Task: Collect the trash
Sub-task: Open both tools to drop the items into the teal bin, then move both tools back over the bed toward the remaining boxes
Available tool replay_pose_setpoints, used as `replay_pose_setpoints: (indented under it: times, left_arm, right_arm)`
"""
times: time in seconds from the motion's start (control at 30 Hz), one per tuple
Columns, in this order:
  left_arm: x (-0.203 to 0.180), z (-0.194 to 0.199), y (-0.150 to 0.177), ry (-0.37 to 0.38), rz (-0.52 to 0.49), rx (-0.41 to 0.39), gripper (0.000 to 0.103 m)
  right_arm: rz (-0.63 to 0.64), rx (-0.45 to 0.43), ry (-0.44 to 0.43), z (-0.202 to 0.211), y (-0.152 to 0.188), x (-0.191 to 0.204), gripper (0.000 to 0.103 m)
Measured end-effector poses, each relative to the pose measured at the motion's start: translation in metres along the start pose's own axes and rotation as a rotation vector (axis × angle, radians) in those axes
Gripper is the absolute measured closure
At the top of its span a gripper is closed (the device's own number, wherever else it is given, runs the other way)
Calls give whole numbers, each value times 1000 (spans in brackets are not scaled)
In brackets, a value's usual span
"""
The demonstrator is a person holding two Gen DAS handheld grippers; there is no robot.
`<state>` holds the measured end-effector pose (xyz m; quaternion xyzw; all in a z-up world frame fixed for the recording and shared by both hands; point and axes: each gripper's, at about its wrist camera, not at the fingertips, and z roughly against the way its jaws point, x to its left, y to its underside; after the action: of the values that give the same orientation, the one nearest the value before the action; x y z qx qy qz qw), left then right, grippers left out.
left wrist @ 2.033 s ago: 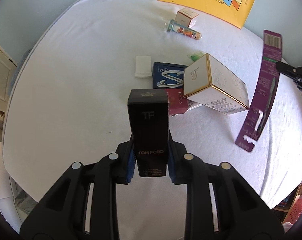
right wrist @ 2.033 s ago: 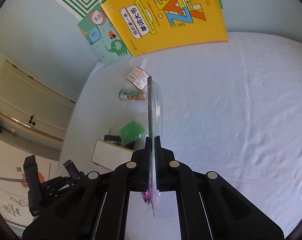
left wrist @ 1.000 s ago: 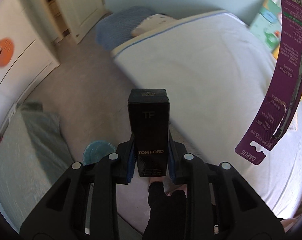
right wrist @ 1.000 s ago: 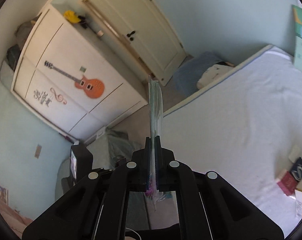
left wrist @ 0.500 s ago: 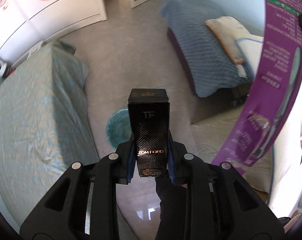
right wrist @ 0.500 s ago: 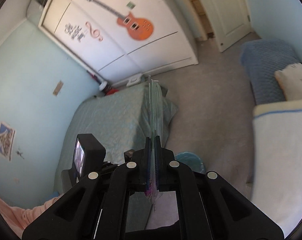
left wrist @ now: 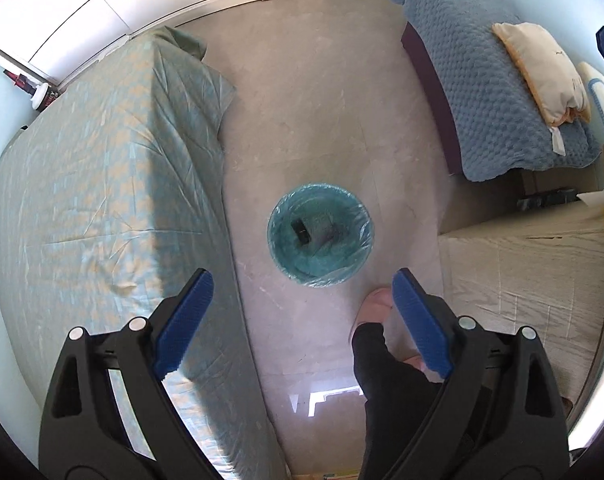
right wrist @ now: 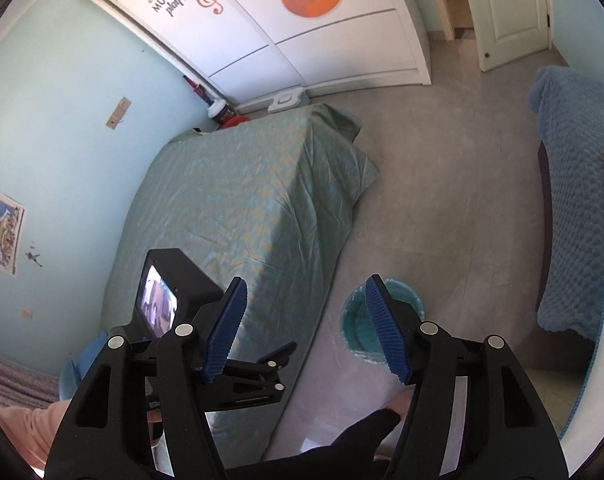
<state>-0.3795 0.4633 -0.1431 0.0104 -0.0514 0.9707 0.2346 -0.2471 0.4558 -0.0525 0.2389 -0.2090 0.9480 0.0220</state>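
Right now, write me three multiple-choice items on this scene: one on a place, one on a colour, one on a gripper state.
1. Where does the trash bin stand?
A. On the green-covered bed
B. On the floor between the green-covered bed and the blue-blanketed bed
C. On the wooden cabinet

2. What colour is the bin's liner?
A. Teal
B. Red
C. Black

3. What is the state of the left gripper?
A. Shut on a black box
B. Shut on nothing
C. Open and holding nothing

Answers:
1. B: the bin sits on the grey floor, with the green-covered bed on one side and the blue-blanketed bed on the other.
2. A: the plastic over the rim is teal.
3. C: its blue pads stand wide apart with nothing between them; a small black box lies inside the bin.
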Motion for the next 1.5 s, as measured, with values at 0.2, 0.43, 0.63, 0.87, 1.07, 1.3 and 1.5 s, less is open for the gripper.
replay_pose_setpoints:
  times: [0.2,0.43,0.63,0.87,1.07,1.3,1.5]
  left_arm:
    - [3,0,0,37,10,2,14]
    - [-28,25,-11,53,-75,-64,14]
    - [-83,58,-22,70,-218,-140,14]
    - [-166,85,-24,102,-416,-203,14]
    - [-241,105,-15,146,-583,-233,14]
    - [-323,118,11,205,-778,-242,14]
    - [-390,132,42,248,-944,-260,13]
  right_arm:
    - [-44,-15,9,3,1,-14,33]
    - [-99,-96,42,40,13,-40,26]
    - [-211,-190,111,91,47,-73,22]
    - [-342,-319,199,164,103,-115,19]
    - [-436,-422,289,230,162,-145,15]
    - [-558,-522,400,296,246,-172,14]
    - [-698,-593,476,338,314,-187,14]
